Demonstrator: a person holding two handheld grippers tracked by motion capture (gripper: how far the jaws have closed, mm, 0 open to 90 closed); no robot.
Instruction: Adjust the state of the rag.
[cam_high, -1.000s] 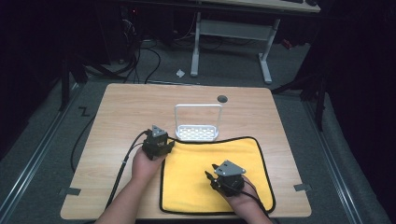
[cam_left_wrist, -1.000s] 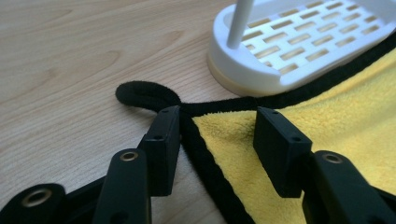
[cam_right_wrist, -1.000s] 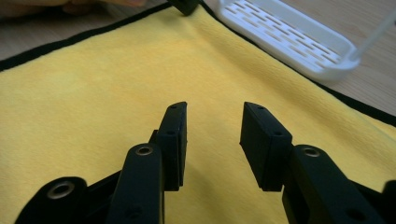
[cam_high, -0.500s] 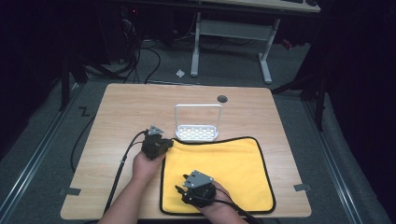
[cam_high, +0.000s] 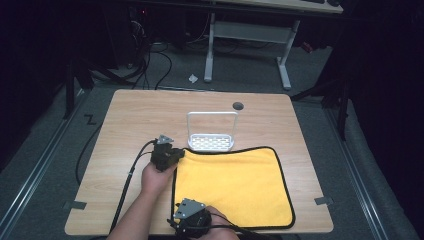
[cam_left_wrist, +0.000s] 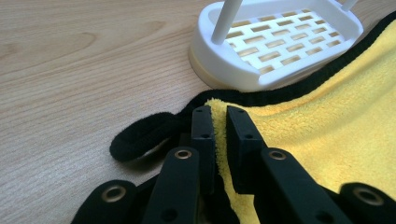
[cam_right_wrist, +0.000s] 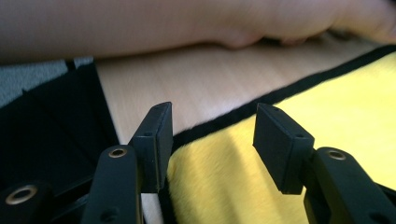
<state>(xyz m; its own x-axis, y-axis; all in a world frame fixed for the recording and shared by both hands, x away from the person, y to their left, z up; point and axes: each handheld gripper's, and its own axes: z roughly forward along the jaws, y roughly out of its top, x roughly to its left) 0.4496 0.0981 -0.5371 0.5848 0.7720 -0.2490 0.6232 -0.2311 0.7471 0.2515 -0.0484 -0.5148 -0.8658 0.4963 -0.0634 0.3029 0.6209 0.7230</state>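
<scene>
Now the yellow cloth (cam_high: 235, 185) lies flat on the wooden table (cam_high: 135, 115), spread over the near right part, its black hem running all the way round. The left gripper (cam_high: 172, 156) sits at the cloth's 10 o'clock corner, and in the left gripper view its 2 black jaws are pinched together on that corner (cam_left_wrist: 215, 116), yellow pile squeezed up between the pads, the black hem curling out in a loop at 9 o'clock of the jaws. Just past that corner, at 12 o'clock of the cloth, stands the white soap rack (cam_high: 211, 142), slotted floor and tall hoop handle, its base touching or very nearly touching the hem; the high view is too small to say which. The right gripper (cam_high: 186, 227) is down at the table's near edge, by the cloth's 7 o'clock corner. Its jaws have just been opening and now stand wide apart in the right gripper view, straddling the near hem (cam_right_wrist: 224, 123), with the yellow cloth lying between the pads but neither pad pressing on it. Across the top of that view runs the person's left forearm (cam_right_wrist: 140, 28), resting over the table. A small dark round grommet (cam_high: 238, 106) sits in the tabletop at 12 o'clock, beyond the rack.
</scene>
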